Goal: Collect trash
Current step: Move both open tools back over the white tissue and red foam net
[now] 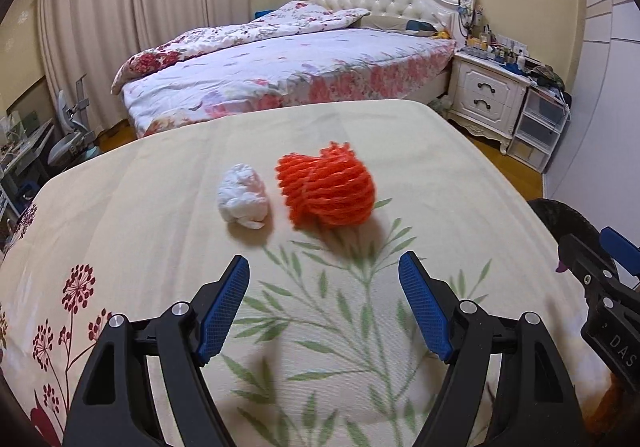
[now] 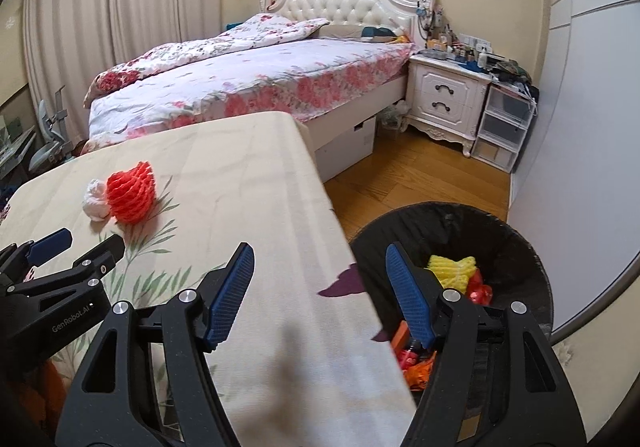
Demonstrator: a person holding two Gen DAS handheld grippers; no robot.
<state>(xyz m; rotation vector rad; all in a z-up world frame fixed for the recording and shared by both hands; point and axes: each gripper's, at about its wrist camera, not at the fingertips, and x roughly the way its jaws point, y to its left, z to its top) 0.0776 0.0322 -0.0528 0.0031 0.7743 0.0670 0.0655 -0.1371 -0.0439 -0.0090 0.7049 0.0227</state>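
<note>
An orange foam net (image 1: pixel 326 189) and a crumpled white tissue (image 1: pixel 243 195) lie side by side on the cream floral cloth (image 1: pixel 160 207) of the table. My left gripper (image 1: pixel 324 267) hovers open just short of them, with nothing between its blue pads. The right gripper (image 2: pixel 320 253) is open and empty too, over the table's right edge, one finger above the black trash bin (image 2: pixel 520 247). The bin holds a yellow foam net (image 2: pixel 454 269) and red and orange scraps. In the right wrist view the net (image 2: pixel 132 199) and tissue (image 2: pixel 95 203) sit far left, beyond the left gripper (image 2: pixel 76 243).
A bed with a floral quilt (image 1: pixel 288 63) stands behind the table. A white nightstand (image 2: pixel 444 99) and plastic drawers (image 2: pixel 504 127) line the right wall. Wooden floor (image 2: pixel 420 175) shows between table, bed and bin. The right gripper's body (image 1: pixel 600 287) juts in at the left view's right edge.
</note>
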